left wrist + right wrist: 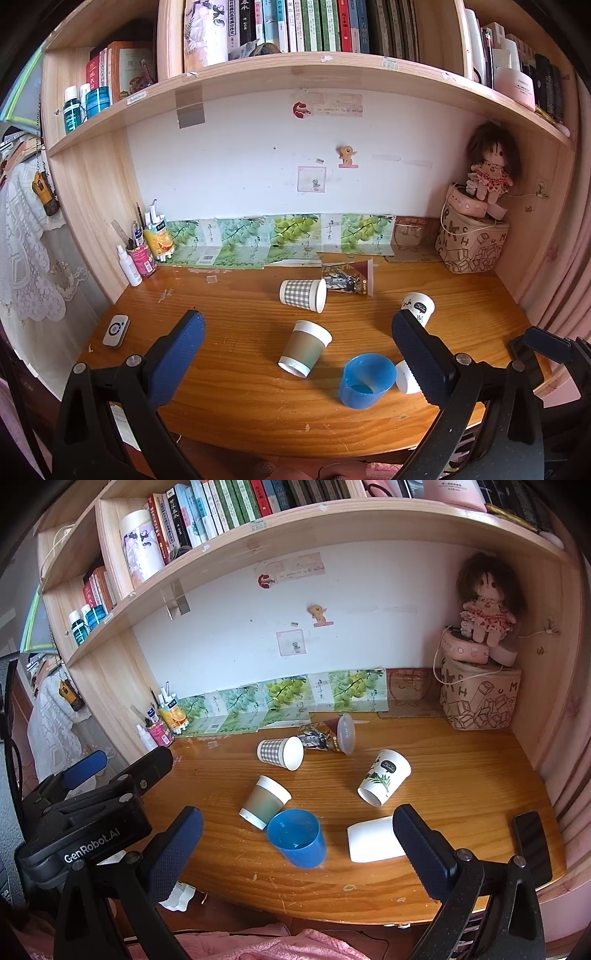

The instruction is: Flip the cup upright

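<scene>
Both the left gripper (298, 345) and right gripper (297, 836) hover with jaws wide apart, gripping nothing, over the blue cup (297, 837) standing upright on the bench (461, 786).

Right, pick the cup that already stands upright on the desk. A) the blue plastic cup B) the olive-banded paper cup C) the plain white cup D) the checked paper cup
A: the blue plastic cup stands on its base with its open mouth facing up, while the checked cup, the plain white cup and the olive-banded cup all lie on their sides on the desk.
</scene>
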Action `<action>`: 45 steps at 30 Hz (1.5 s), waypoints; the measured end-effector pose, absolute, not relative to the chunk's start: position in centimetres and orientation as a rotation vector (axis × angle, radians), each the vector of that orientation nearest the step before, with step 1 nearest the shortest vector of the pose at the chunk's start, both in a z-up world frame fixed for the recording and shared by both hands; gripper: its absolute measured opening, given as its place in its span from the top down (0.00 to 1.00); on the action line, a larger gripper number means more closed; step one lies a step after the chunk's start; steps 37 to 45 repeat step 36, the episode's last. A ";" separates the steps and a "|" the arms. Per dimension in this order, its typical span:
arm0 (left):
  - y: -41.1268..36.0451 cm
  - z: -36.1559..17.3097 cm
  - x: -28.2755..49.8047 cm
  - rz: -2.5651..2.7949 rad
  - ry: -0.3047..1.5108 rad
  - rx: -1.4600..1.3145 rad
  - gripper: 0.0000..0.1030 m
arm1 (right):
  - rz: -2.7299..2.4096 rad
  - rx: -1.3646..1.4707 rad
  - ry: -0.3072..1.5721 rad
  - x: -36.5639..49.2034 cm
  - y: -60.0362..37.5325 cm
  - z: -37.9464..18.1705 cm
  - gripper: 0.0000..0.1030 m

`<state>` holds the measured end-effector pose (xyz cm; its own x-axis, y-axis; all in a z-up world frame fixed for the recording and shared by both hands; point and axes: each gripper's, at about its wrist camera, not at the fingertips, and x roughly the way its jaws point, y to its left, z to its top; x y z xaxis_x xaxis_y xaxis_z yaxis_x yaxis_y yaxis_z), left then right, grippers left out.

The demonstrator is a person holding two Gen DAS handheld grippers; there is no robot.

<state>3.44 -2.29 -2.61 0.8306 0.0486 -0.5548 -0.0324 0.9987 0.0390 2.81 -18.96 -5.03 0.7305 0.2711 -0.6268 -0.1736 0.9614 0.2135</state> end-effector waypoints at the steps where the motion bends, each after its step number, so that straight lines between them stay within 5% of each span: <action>1: -2.2 -2.6 3.4 0.045 0.588 0.029 0.02 | 0.247 0.143 0.711 2.8 -18.9 -5.0 0.00; 45: -3.1 -2.9 3.8 0.046 0.597 0.048 0.02 | 0.251 0.162 0.733 3.1 -20.2 -5.7 0.00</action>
